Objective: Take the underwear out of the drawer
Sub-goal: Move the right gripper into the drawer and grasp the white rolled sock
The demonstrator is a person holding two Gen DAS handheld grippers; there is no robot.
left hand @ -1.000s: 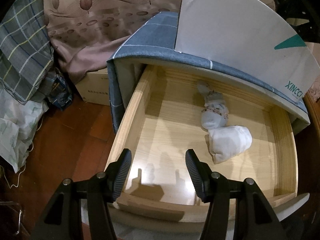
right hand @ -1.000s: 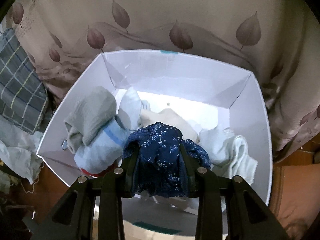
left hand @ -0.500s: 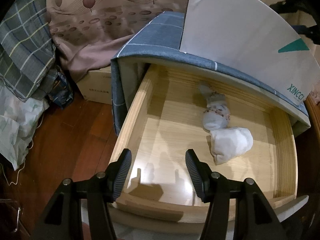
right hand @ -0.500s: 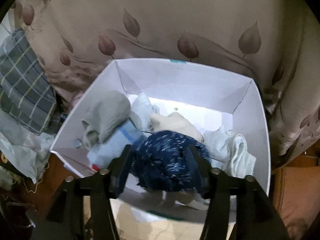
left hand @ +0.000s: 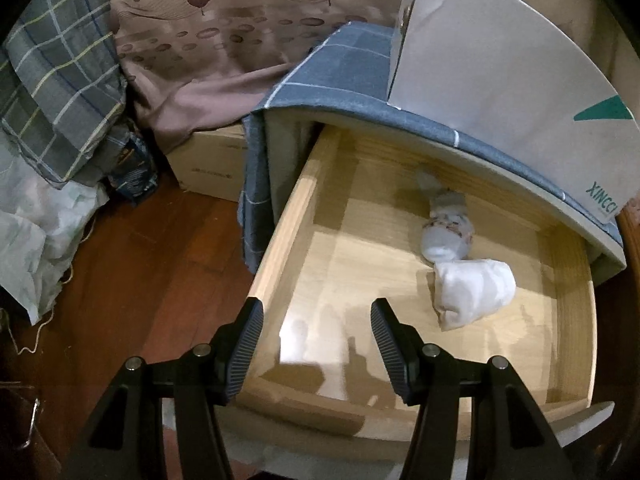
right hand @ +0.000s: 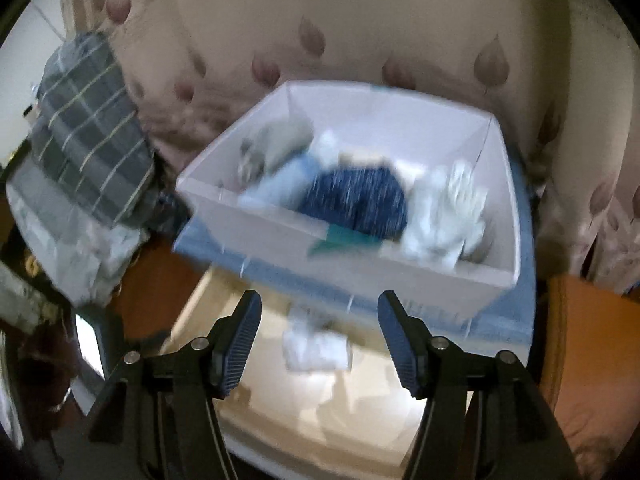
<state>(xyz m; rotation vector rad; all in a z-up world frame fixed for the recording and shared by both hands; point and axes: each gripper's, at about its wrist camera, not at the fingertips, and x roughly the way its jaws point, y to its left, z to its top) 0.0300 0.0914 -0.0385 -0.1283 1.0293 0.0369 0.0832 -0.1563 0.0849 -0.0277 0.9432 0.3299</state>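
Note:
The wooden drawer (left hand: 280,240) stands pulled out. Inside it lie a rolled white underwear (left hand: 472,288) and, behind it, a rolled patterned white one (left hand: 444,232). My left gripper (left hand: 316,344) hovers open over the drawer's front left corner, nothing between its fingers. On the cabinet top above the drawer sits a white box (right hand: 496,276) that holds a dark blue speckled underwear (right hand: 360,200) among several other rolled garments. My right gripper (right hand: 320,340) is open and empty, back from the box and over the drawer (right hand: 360,400), where the white roll (right hand: 316,348) shows blurred.
A blue checked cloth (left hand: 340,64) covers the cabinet top. A leaf-patterned beige bedspread (left hand: 224,40) hangs behind. A plaid cushion (left hand: 56,80), a cardboard box (left hand: 212,164) and a pale bag (left hand: 36,232) crowd the wooden floor (left hand: 140,280) to the left.
My right gripper let go of the dark blue underwear into the white box, opened, and drew back toward the drawer. The left gripper stayed open and nearly still.

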